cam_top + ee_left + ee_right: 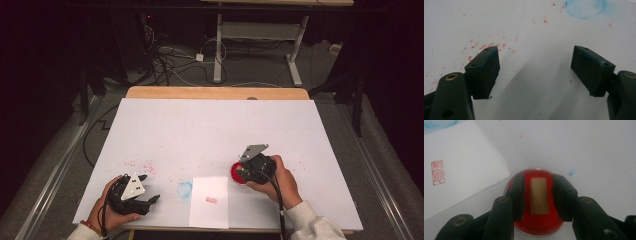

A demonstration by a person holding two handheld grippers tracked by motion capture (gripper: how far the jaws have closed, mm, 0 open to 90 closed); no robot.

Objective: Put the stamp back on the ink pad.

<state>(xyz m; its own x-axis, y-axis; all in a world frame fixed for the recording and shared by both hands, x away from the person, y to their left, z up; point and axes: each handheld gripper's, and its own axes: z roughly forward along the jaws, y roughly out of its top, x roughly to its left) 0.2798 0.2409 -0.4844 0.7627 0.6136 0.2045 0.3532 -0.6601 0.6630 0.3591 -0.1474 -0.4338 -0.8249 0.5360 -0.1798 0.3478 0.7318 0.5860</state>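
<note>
Wooden seal stamp (pixel 539 195), standing in the round red ink pad (pixel 536 225) near the table's (pixel 220 125) front edge for re-inking, flanked untouched by the right gripper's (pixel 537 195) slightly parted jaws; left gripper (pixel 535 72) wide open, empty.

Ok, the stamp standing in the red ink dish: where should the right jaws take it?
Grip the stamp by its two long flat sides, from straight above. It stands upright in the ink dish, so the right gripper should close squarely from where its open jaws flank it.

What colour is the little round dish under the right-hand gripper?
Bright red, an ink pad dish with a tan stamp block standing in it; the right gripper view shows it best.
</note>
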